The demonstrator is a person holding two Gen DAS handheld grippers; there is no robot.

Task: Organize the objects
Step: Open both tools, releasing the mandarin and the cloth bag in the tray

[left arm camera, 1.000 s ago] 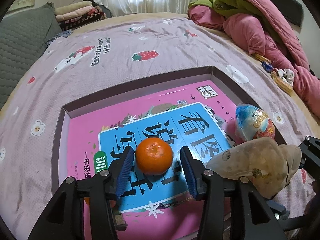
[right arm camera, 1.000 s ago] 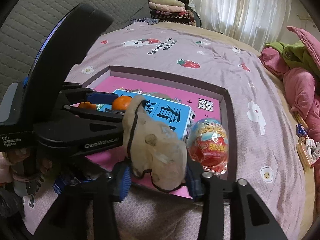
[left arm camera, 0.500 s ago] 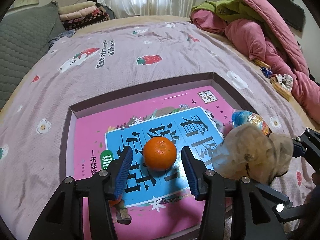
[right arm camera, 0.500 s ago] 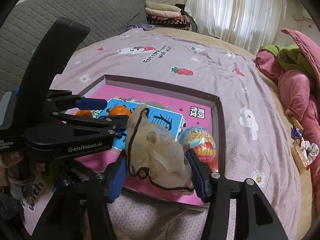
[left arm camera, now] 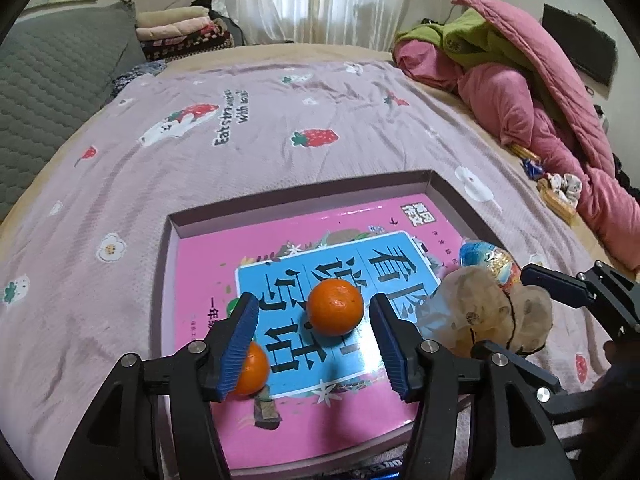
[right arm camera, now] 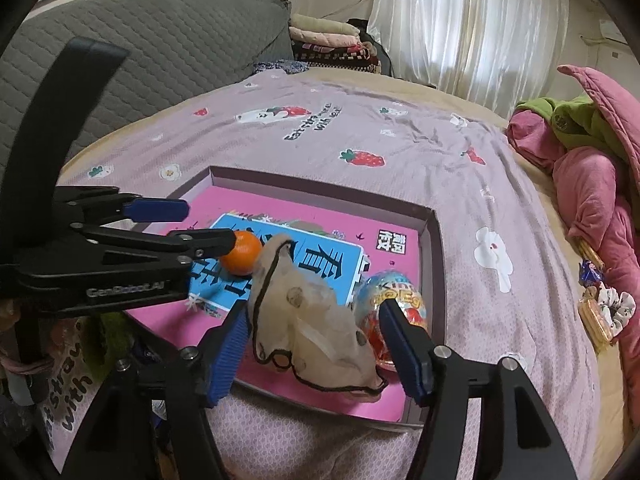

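A shallow box tray [left arm camera: 304,191] [right arm camera: 320,190] on the bed holds a pink and blue book [left arm camera: 332,276] [right arm camera: 320,258]. An orange [left arm camera: 335,306] [right arm camera: 241,258] rests on the book between the open jaws of my left gripper [left arm camera: 314,338], untouched. A second orange [left arm camera: 251,368] lies partly hidden behind the left finger. My right gripper [right arm camera: 320,352] is open around a beige mesh pouch [right arm camera: 316,320] [left arm camera: 486,314] lying at the tray's near right edge. A foil-wrapped toy egg [right arm camera: 394,300] [left arm camera: 486,256] sits beside the pouch.
The bed has a mauve strawberry-print sheet [left arm camera: 280,120]. A pink and green quilt pile [left arm camera: 540,88] lies at the right, with small snacks and a scrunchie [right arm camera: 600,308] near it. A grey headboard [right arm camera: 140,60] and folded blankets [left arm camera: 180,32] are at the back.
My right gripper has opened and let go of the mesh pouch, which now rests in the tray. My left gripper has drawn back from the orange and risen, revealing a second orange.
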